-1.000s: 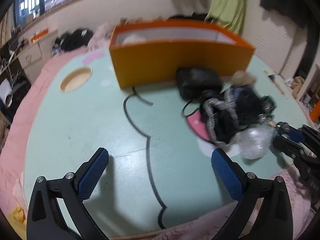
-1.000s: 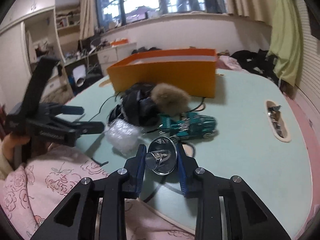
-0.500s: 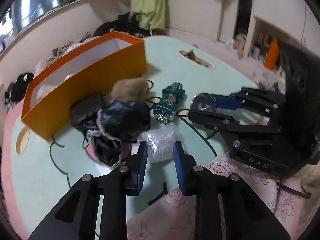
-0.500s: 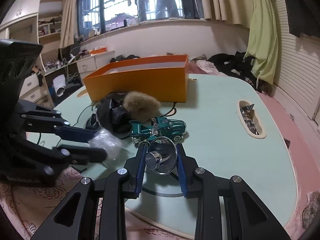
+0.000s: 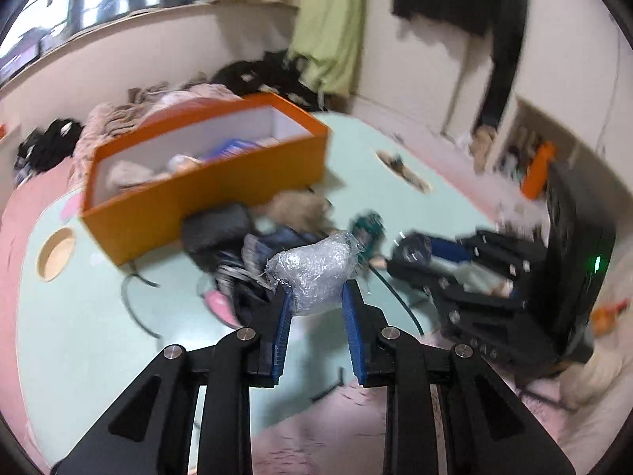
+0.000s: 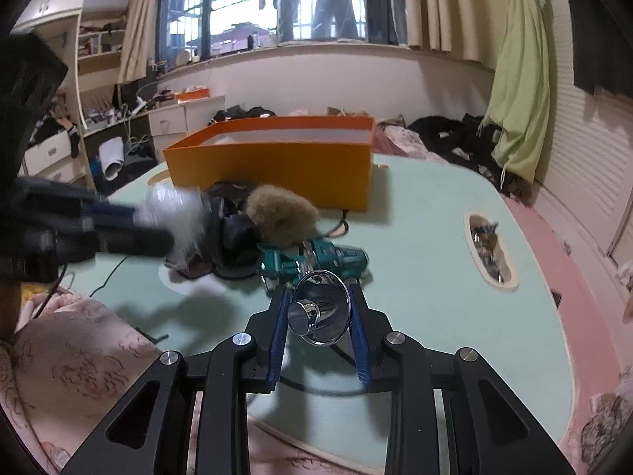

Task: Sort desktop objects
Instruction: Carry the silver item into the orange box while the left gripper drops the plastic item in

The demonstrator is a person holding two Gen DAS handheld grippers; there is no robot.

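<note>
Left wrist view shows our left gripper [image 5: 316, 301] clenched on a plastic wad [image 5: 312, 273], lifted above the desk [image 5: 79, 316]. The orange box [image 5: 205, 194] lies far and left of the jaws, its long axis running left to right, so we judge the left hand nearer to it. Our right gripper [image 6: 318, 316] grasps a chrome funnel [image 6: 320, 308] near the desk edge. A fur ball [image 6: 281, 217], black bag [image 6: 233, 233] and teal car [image 6: 316, 263] lie between us and the box.
</note>
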